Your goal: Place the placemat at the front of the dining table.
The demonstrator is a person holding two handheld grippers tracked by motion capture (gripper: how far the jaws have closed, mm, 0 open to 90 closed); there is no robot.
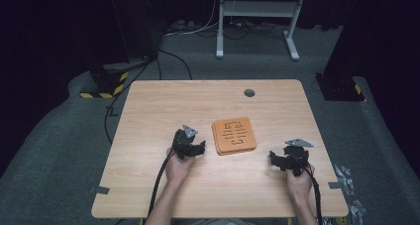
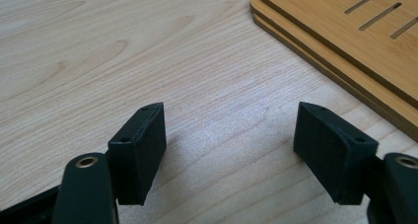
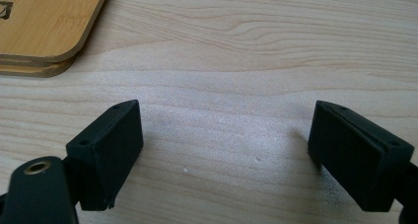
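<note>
The left gripper has its jaws set wide apart, with nothing between them but bare wood grain of the table. Its pads sit low over the tabletop. Just beyond the right-hand jaw in the left gripper view lies the corner of a stack of wooden boards, the top one cut with narrow slots; the jaws do not touch it.

The right gripper also has its jaws spread wide and empty, low over the table. In the right gripper view a rounded corner of the same boards lies farther off at the upper left, apart from the jaws.

From the high view, the left gripper is held just left of the boards, which lie flat near the middle of the table. The right gripper is to the right of the boards and a little nearer the person, clearly apart from them. A hand holds each gripper from the near edge, with black cables trailing back
</note>
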